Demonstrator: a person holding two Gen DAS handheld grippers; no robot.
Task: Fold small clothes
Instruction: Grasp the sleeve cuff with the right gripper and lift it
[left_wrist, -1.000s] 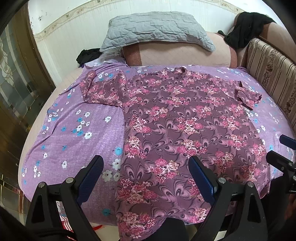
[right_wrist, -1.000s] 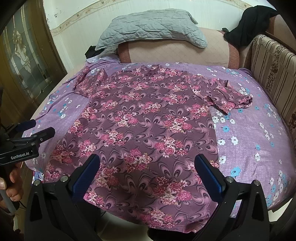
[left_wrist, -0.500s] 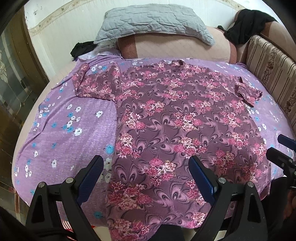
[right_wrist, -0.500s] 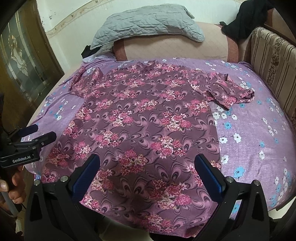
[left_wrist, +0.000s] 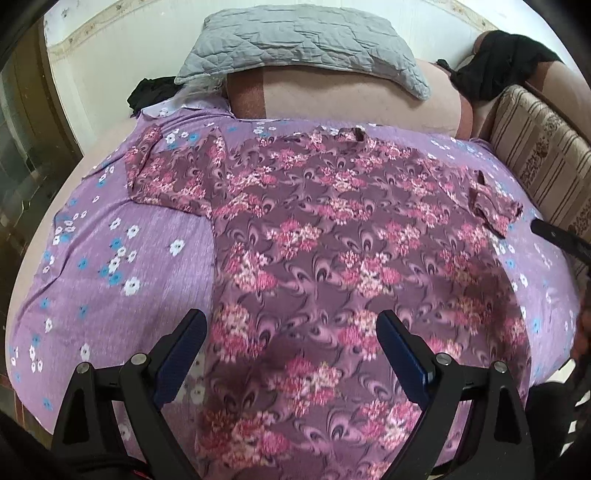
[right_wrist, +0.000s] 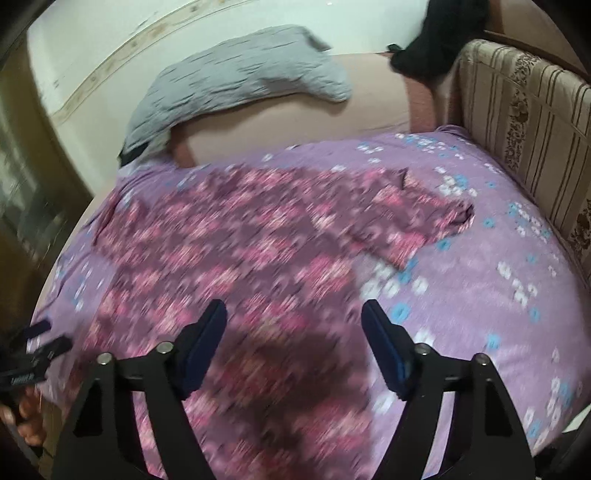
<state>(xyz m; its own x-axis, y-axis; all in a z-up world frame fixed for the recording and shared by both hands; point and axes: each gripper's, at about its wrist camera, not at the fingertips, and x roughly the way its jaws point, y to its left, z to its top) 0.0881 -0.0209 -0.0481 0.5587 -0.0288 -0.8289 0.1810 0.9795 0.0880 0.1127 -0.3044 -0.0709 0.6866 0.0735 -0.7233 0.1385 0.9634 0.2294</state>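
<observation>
A maroon top with pink flowers (left_wrist: 332, 258) lies spread flat on the purple flowered sheet (left_wrist: 110, 295), both short sleeves out to the sides. My left gripper (left_wrist: 291, 332) hovers open over the top's lower left edge, with nothing between its fingers. In the blurred right wrist view the same top (right_wrist: 229, 258) fills the middle. My right gripper (right_wrist: 293, 325) hangs over its lower right edge near the right sleeve (right_wrist: 417, 221); its jaws are closing with nothing pinched between them. The left gripper (right_wrist: 33, 347) shows at that view's left edge, held by a hand (right_wrist: 26, 428).
A grey quilted pillow (left_wrist: 306, 40) lies on a pink bolster (left_wrist: 351, 99) at the head of the bed. A striped padded side panel (right_wrist: 528, 122) runs along the right. Black clothes (left_wrist: 509, 62) lie at the back right, more (left_wrist: 151, 92) at the back left.
Both grippers have moved in over the top, which looks larger now. The right wrist view has swung toward the right sleeve and blurred, and the right jaws stand narrower than before.
</observation>
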